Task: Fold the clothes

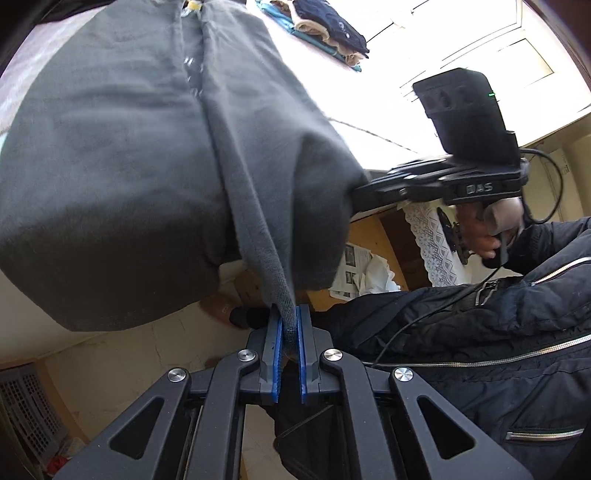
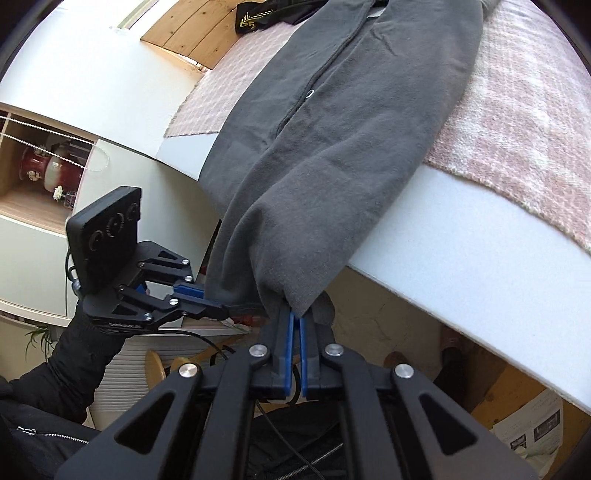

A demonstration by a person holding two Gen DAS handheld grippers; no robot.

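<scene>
Two grippers each pinch one gray garment (image 2: 332, 122) at its lower edge: the left gripper (image 1: 290, 328) has its blue-padded fingers (image 1: 275, 343) closed narrow on a hem fold, and the right gripper (image 2: 296, 321) likewise clamps the fabric between its two blue fingers (image 2: 288, 339). That single garment drapes from a pink blanket (image 2: 517, 122) over the white bed edge (image 2: 461, 254) and hangs down to both grippers, while one pile of folded clothes (image 1: 325, 26) lies farther back on the bed. Only "DAS" is readable, printed on the right gripper's body in the left wrist view; the printed sheets (image 2: 532, 432) on the floor are too small to read.
</scene>
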